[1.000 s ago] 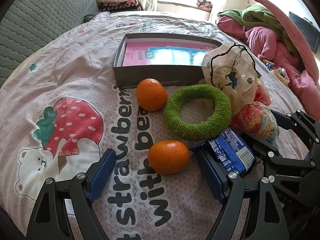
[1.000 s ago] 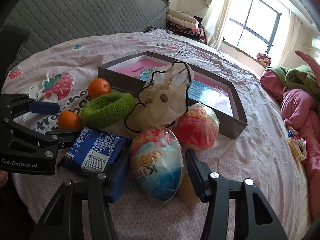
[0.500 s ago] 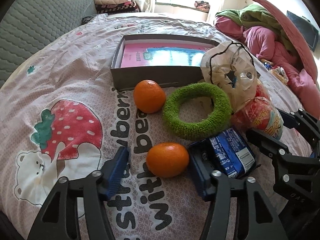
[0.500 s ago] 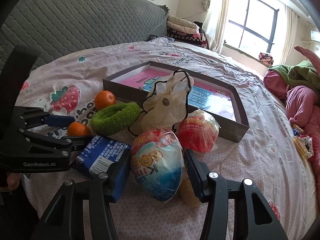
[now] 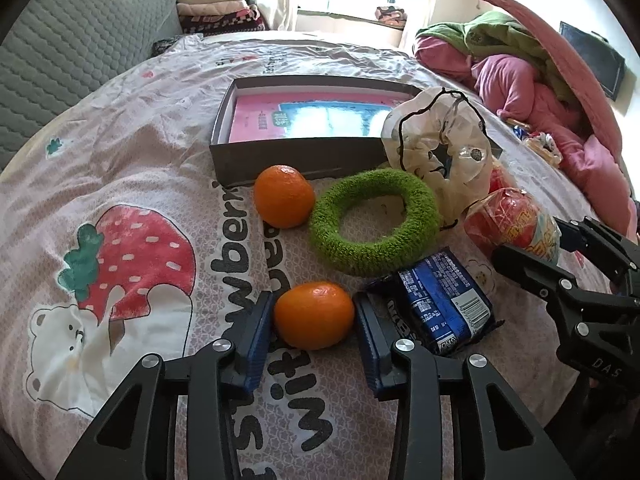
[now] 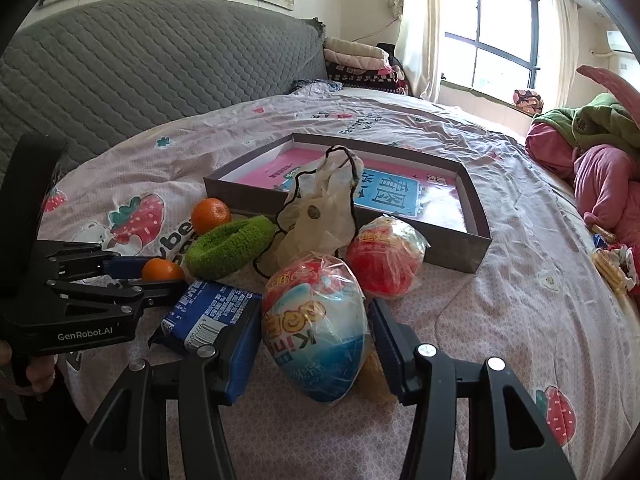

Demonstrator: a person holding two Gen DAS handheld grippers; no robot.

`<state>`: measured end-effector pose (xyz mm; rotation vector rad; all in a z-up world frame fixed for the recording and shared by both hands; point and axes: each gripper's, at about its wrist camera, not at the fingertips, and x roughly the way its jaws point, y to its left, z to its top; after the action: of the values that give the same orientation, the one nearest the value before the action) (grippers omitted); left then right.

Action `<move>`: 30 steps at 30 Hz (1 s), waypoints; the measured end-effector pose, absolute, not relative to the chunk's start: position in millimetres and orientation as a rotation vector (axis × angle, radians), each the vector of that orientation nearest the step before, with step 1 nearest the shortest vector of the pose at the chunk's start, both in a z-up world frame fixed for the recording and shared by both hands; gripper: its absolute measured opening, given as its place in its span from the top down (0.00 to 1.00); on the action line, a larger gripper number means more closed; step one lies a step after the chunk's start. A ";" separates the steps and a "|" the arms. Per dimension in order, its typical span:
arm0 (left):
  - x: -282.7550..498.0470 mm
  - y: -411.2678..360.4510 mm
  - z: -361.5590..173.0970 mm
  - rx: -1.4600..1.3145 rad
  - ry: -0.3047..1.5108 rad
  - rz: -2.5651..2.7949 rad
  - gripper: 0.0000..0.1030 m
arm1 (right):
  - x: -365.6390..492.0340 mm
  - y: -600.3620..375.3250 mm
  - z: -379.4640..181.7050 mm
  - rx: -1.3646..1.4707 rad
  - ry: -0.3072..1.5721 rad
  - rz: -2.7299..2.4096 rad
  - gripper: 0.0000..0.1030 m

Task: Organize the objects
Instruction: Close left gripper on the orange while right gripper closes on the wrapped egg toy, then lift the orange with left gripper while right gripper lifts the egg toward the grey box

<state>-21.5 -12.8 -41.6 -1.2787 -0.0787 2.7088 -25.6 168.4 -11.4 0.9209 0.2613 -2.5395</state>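
Orange [image 5: 314, 316] sits between left gripper [image 5: 314, 330] pads (nearly touching both).

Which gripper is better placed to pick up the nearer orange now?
Left. The left gripper already brackets the near orange, pads close on both sides. The right gripper straddles the wrapped toy egg.

**Both grippers low over the bed, fingers spread**

The left gripper [image 5: 314, 320] is held low and level, pointing away from the person, its two blue-padded fingers [image 5: 256, 338] parted with a gap on either side of what lies between them. The right gripper [image 6: 314, 336] sits just to its right, also low and pointing forward, its jaws spread wider. Part of a hand [image 6: 34, 374] grips the left gripper's handle at the near left.
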 end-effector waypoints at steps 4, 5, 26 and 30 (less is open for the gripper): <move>-20.2 -12.3 -41.5 -1.277 -0.072 2.708 0.61 | -23.0 168.1 -9.5 0.900 0.260 -2.550 0.48; -19.6 -12.5 -41.4 -1.276 -0.074 2.708 0.61 | -22.0 168.0 -8.9 0.893 0.261 -2.550 0.48; -2.9 -8.3 -12.4 -1.145 -0.068 2.772 0.61 | -13.1 178.9 5.5 0.805 0.209 -2.594 0.48; -3.5 -4.6 -7.9 -1.134 -0.063 2.773 0.61 | -13.1 180.1 7.3 0.799 0.201 -2.601 0.48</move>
<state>-3.5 -4.6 -7.9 -1.1345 -0.0634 2.7730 -13.1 180.1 7.3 0.7986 0.2011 -2.6010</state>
